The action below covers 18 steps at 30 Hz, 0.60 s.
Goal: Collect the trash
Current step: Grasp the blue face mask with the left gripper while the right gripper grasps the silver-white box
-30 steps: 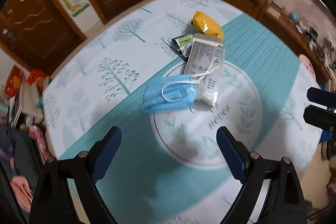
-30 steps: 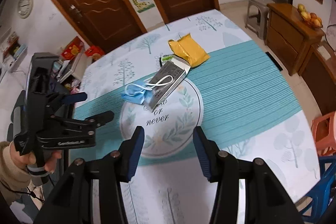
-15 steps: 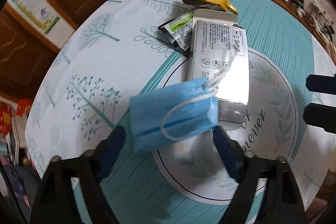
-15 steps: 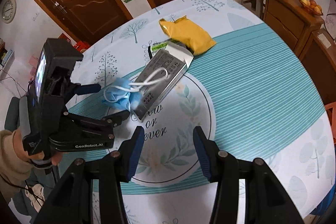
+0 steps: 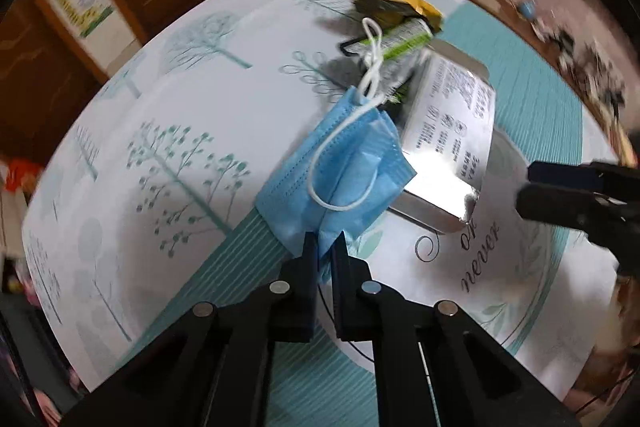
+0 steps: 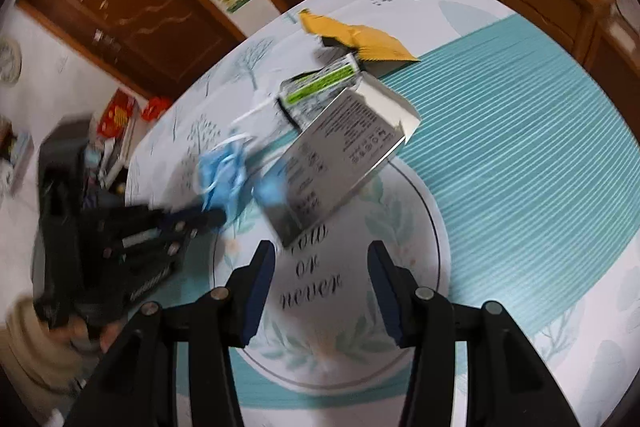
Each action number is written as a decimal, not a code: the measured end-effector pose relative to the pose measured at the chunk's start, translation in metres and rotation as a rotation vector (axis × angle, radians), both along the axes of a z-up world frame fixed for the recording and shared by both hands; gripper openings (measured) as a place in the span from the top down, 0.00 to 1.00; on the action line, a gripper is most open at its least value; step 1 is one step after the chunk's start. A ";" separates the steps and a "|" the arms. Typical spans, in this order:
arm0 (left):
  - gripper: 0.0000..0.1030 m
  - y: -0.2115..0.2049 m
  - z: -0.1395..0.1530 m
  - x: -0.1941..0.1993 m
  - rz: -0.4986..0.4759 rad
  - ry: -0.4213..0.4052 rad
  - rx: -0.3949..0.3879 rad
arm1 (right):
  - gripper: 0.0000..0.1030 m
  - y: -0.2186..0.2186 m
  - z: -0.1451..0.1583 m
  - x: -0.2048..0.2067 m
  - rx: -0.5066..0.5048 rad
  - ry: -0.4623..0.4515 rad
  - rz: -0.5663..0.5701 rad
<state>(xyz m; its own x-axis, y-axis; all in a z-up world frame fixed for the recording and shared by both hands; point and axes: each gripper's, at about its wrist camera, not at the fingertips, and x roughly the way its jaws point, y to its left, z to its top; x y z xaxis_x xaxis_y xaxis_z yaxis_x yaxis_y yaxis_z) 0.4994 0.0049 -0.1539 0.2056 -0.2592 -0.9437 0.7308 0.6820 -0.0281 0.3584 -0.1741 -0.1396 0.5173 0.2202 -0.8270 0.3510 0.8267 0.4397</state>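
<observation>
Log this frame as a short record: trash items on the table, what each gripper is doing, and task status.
surface: table with teal and tree-print cloth
trash: blue face mask; silver box; green-labelled wrapper; yellow packet
left gripper: shut on the blue face mask's near edge
right gripper: open, nothing between its fingers, above the cloth's printed circle
status: mask gripped; the other items untouched

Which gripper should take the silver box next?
Right. The right gripper is open and empty, just short of the silver box. The left gripper is shut on the blue face mask.
</observation>
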 end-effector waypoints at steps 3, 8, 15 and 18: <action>0.97 0.014 0.005 0.001 0.088 0.026 -0.045 | 0.53 -0.010 -0.007 0.008 0.044 -0.003 -0.065; 0.97 0.033 0.013 -0.004 0.205 0.078 -0.133 | 0.32 -0.023 -0.014 0.025 0.094 0.041 -0.197; 0.97 0.047 0.019 -0.005 0.292 0.103 -0.191 | 0.29 -0.015 -0.014 0.058 0.046 0.107 -0.317; 0.97 0.051 0.019 -0.006 0.317 0.100 -0.196 | 0.27 -0.007 -0.018 0.073 -0.004 0.144 -0.334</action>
<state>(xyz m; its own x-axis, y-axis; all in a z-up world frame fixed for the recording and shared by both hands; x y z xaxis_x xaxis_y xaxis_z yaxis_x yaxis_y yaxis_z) 0.4939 0.0556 -0.1346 0.2137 -0.3753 -0.9019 0.4713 0.8483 -0.2413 0.4318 -0.1814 -0.1573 0.4380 0.0553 -0.8973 0.6601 0.6578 0.3628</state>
